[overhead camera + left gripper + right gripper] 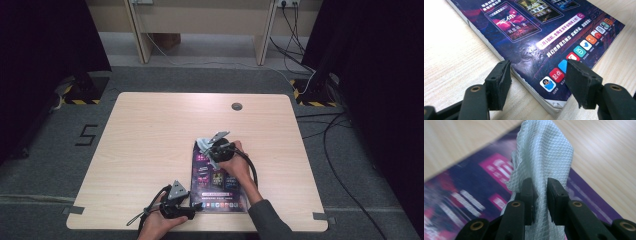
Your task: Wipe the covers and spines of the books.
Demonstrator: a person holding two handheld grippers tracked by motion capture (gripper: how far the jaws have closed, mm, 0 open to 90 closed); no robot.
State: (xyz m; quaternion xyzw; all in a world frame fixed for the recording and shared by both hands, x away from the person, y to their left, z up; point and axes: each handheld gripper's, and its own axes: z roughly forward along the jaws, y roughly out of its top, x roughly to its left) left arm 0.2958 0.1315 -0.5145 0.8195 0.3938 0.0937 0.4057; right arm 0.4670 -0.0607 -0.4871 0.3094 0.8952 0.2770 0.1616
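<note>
A magazine [220, 180] with a dark purple cover lies flat on the wooden table [150, 130], near the front edge. My right gripper [210, 149] rests over its far left part, shut on a white textured cloth [204, 144]. In the right gripper view the cloth [544, 152] rises bunched between the jaws [540, 183] above the blurred cover [461, 195]. My left gripper [196, 206] is at the magazine's near left corner. In the left gripper view its jaws [537, 72] stand open astride that corner [529, 30], one beside the spine and one over the cover.
A round cable hole [236, 106] sits at the table's far middle. Bare wood stretches left of and beyond the magazine. Cables [330, 150] run over the grey floor to the right, and a desk frame [200, 25] stands behind the table.
</note>
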